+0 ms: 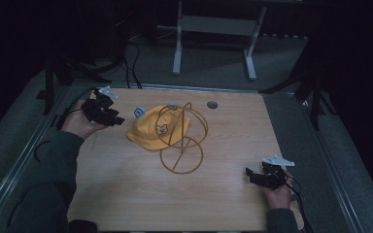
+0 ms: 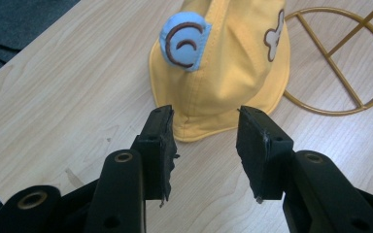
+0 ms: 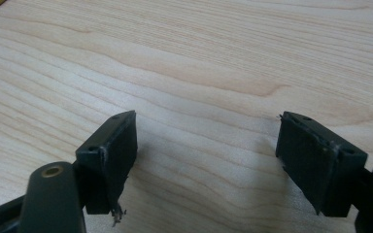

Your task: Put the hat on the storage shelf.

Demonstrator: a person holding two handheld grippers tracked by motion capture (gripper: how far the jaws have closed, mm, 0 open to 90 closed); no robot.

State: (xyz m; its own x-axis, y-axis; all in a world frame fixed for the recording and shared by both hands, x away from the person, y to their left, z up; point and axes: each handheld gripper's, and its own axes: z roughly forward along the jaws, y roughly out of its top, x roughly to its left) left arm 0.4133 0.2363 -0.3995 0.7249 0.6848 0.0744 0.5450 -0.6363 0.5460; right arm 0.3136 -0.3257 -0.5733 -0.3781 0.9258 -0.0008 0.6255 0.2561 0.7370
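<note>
A yellow child's hat with a small bear face and blue ears lies at the middle of the wooden table, draped against a gold wire stand. My left gripper hovers left of the hat, held in a hand. In the left gripper view it is open, its jaws apart just short of the hat's brim, with the blue ear above and the stand's ring at the right. My right gripper rests near the table's right front. It is open over bare wood.
A round grommet hole sits near the table's far edge. A white desk frame stands on the grey carpet behind. Black cables run along the floor at the back left. Dark tripod legs stand at the right.
</note>
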